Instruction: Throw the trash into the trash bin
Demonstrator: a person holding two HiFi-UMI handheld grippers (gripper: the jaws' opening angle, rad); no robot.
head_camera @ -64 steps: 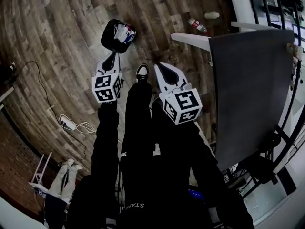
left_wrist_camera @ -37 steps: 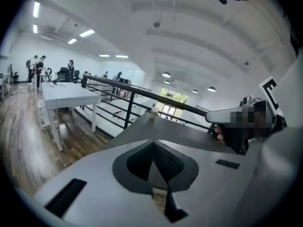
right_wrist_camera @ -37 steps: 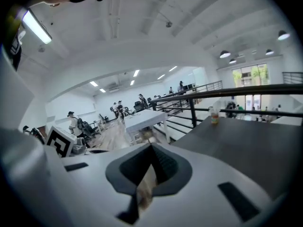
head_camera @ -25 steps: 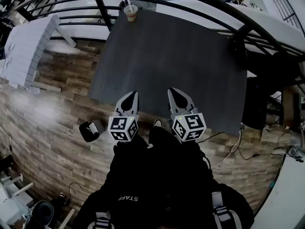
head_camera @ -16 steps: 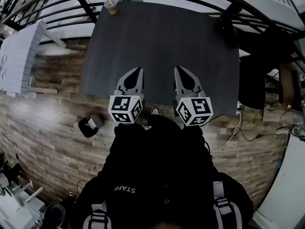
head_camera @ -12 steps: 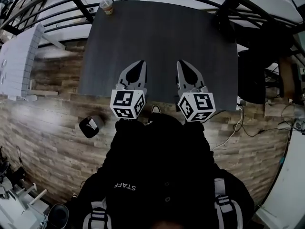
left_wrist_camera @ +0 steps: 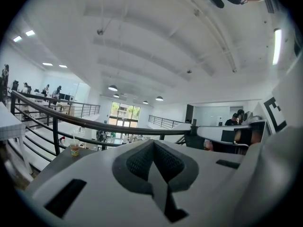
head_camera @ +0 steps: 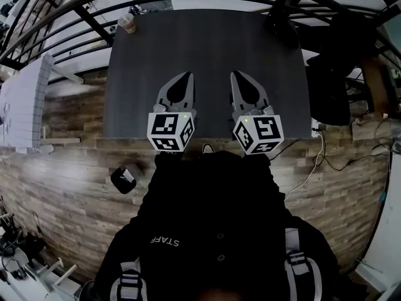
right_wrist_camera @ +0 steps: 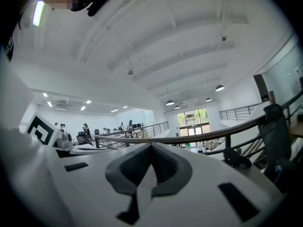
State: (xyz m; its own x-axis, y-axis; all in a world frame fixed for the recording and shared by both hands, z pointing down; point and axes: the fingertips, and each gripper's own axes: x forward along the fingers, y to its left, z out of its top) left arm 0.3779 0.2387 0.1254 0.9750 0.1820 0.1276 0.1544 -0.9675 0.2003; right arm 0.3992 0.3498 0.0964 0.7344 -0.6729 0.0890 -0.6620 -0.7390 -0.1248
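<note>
Left gripper (head_camera: 186, 76) and right gripper (head_camera: 237, 74) closed on nothing, side by side above the counter's (head_camera: 207, 46) near edge. Cup (head_camera: 126, 22) upright at its far left corner; trash bin (head_camera: 127, 179) on the floor (head_camera: 62, 168) off its near left corner.

Down on the floor (head_camera: 69, 193) the trash bin (head_camera: 126, 179) is too small to tell what lies in it, and the cup (head_camera: 126, 22) at the far corner of the tabletop (head_camera: 207, 49) is too small to read. Only a shoe tip (head_camera: 207, 148) shows past the person's dark jacket (head_camera: 213, 218). The left hand-held gripper (left_wrist_camera: 154, 148) and the right hand-held gripper (right_wrist_camera: 151, 148) each block the lower half of their own view.
</note>
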